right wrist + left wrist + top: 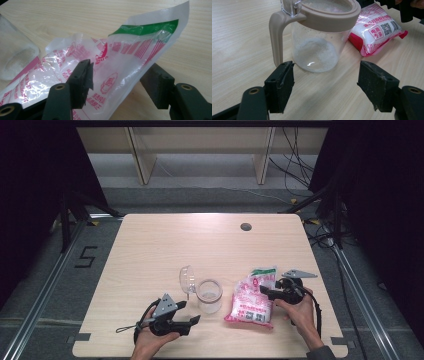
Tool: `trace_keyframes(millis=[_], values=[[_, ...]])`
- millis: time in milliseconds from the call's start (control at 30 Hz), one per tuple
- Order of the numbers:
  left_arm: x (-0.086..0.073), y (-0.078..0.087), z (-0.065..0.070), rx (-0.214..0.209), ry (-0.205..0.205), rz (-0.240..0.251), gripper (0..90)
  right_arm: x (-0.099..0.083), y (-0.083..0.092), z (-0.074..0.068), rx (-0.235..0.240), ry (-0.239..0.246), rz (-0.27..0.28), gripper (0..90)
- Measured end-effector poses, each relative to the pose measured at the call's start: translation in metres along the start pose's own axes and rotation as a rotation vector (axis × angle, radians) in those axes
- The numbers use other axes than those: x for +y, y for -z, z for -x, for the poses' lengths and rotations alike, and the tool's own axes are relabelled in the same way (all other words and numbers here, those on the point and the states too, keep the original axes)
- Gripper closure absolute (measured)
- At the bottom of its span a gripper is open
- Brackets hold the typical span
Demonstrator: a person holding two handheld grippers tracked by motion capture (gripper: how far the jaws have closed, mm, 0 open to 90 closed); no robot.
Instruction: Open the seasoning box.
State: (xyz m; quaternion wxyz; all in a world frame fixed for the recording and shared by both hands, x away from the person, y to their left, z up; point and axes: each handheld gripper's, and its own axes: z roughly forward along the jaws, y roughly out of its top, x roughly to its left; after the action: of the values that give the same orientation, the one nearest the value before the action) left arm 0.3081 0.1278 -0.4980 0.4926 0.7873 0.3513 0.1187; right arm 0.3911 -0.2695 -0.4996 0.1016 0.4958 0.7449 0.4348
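Note:
A clear glass jar [209, 296] with a beige rim and handle [276, 35] stands near the table's front, its clear lid [187, 279] flipped open to the left. White grains lie in its bottom [315, 53]. Right of it lies a pink-and-white printed bag [251, 302] of white grains, its green-striped top [147, 28] lifted. My left gripper [325, 75] rests open a little short of the jar, with nothing between its jaws [189, 313]. My right gripper [120, 75] is open, its jaws standing either side of the bag's thin upper film [266, 292].
The light wooden table [150, 250] has a grey round cable port [245, 226] at the back. Pale furniture legs and cables stand on the floor beyond. A "5" is marked on the floor at the left [86, 256].

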Motion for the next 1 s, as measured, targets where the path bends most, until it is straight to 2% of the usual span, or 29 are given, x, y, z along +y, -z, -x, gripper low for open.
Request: trace_keyframes(millis=[33,167,300,333,367,400,433,467,500,667,700,733,767,833,867,1000], values=[[0.000,0.000,-0.001,0.000,-0.015,0.000,28.3,0.001,0.000,0.003,-0.004,0.036,-0.007,43.6],[0.000,-0.001,-0.001,-0.006,-0.013,0.000,28.3,0.001,-0.004,0.003,-0.010,0.035,-0.023,45.3],[-0.001,-0.003,0.001,-0.008,0.020,0.007,28.3,0.002,-0.009,0.003,0.007,0.027,-0.019,48.0],[-0.001,-0.001,0.000,0.002,0.003,-0.010,28.3,0.001,-0.010,0.003,0.001,0.035,-0.019,49.3],[-0.001,-0.002,-0.002,-0.002,-0.014,-0.005,28.3,0.002,-0.011,0.002,0.005,0.030,-0.027,51.0],[-0.001,-0.002,-0.002,-0.006,-0.010,-0.003,28.3,0.002,-0.011,0.002,0.022,0.025,-0.027,52.9],[-0.001,-0.002,-0.002,-0.005,-0.009,-0.003,28.3,0.002,-0.012,0.001,0.020,0.026,-0.024,55.6],[-0.002,-0.002,-0.001,-0.003,0.012,-0.004,28.3,0.003,-0.012,0.001,0.019,0.029,-0.024,56.9],[-0.002,-0.002,-0.001,-0.002,0.011,-0.004,28.3,0.003,-0.012,0.001,0.009,0.035,-0.024,59.0],[-0.002,-0.002,-0.001,-0.004,0.013,-0.004,28.3,0.003,-0.016,0.003,0.026,0.021,-0.023,66.5],[-0.002,-0.003,0.000,-0.007,0.023,0.005,28.3,0.003,-0.015,0.003,0.011,0.024,-0.027,71.7],[-0.002,-0.003,0.000,-0.007,0.022,0.004,28.3,0.003,-0.014,0.004,0.011,0.023,-0.027,72.9],[-0.002,-0.004,-0.001,-0.010,-0.002,0.004,28.3,0.003,-0.015,0.004,0.019,0.022,-0.018,75.0],[-0.002,-0.004,-0.001,-0.006,0.007,0.000,28.3,0.003,-0.016,0.004,0.023,0.023,-0.015,79.6],[-0.002,-0.003,-0.002,-0.003,-0.005,-0.012,28.3,0.003,-0.016,0.004,0.019,0.021,-0.019,82.8],[-0.002,-0.004,-0.002,-0.011,-0.004,-0.009,28.3,0.003,-0.015,0.003,0.042,0.023,-0.004,90.0]])
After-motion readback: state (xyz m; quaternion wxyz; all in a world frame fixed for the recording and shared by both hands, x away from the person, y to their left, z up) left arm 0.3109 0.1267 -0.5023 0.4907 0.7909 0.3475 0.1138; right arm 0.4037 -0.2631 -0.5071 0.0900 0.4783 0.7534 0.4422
